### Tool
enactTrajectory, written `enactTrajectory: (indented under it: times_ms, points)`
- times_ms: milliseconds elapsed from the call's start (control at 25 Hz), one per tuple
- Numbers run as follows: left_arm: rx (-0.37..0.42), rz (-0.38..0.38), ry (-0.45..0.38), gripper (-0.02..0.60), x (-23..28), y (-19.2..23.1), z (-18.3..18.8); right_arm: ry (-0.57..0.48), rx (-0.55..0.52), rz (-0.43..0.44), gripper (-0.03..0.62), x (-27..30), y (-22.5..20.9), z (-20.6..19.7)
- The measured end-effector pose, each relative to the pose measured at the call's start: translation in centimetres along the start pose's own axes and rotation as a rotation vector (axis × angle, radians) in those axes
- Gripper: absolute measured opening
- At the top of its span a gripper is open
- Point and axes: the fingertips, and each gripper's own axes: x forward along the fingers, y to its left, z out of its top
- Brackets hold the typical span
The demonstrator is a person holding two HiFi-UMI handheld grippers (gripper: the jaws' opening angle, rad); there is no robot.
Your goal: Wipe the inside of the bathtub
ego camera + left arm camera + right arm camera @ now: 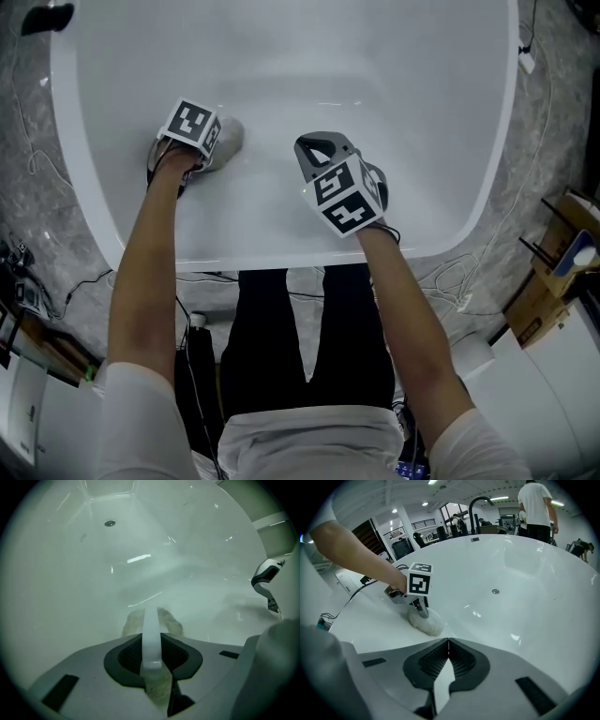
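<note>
Glossy, smooth bathtub (375, 56); fuzzy, rough-looking cloth (425, 622); matt grey plastic on the right hand-held gripper (448, 641).

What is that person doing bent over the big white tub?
A person is cleaning the inside of the bathtub with two hand-held grippers. The left gripper is shut on a fluffy cloth and presses it against the tub's sloping inner wall. The right gripper is shut with nothing in it and hovers over the tub next to the other one.
</note>
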Motion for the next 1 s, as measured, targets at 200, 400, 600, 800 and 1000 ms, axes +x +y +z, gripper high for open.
enactTrajectory:
  times_ms: [200, 400, 600, 800, 1000]
  points:
    - [0.016, 0.014, 0.000, 0.101, 0.8, -0.3, 0.8, -0.006, 0.006, -0.002, 0.018, -0.1, -1.0, -0.8]
    - [0.048, 0.018, -0.006, 0.101, 0.9, -1.4, 1.4, -0.013, 0.011, -0.002, 0.018, -0.6, -1.2, -1.2]
    - [0.080, 0.009, -0.008, 0.101, 1.2, -2.6, 2.5, -0.021, 0.026, -0.003, 0.018, -0.8, -1.5, -1.7]
    - [0.113, 0.000, -0.006, 0.101, 1.4, -4.7, 3.5, -0.020, 0.037, -0.009, 0.018, -1.5, -1.9, -2.5]
    - [0.135, -0.011, -0.009, 0.101, 1.7, -6.5, 4.6, -0.020, 0.048, -0.022, 0.018, -2.2, -2.9, -3.3]
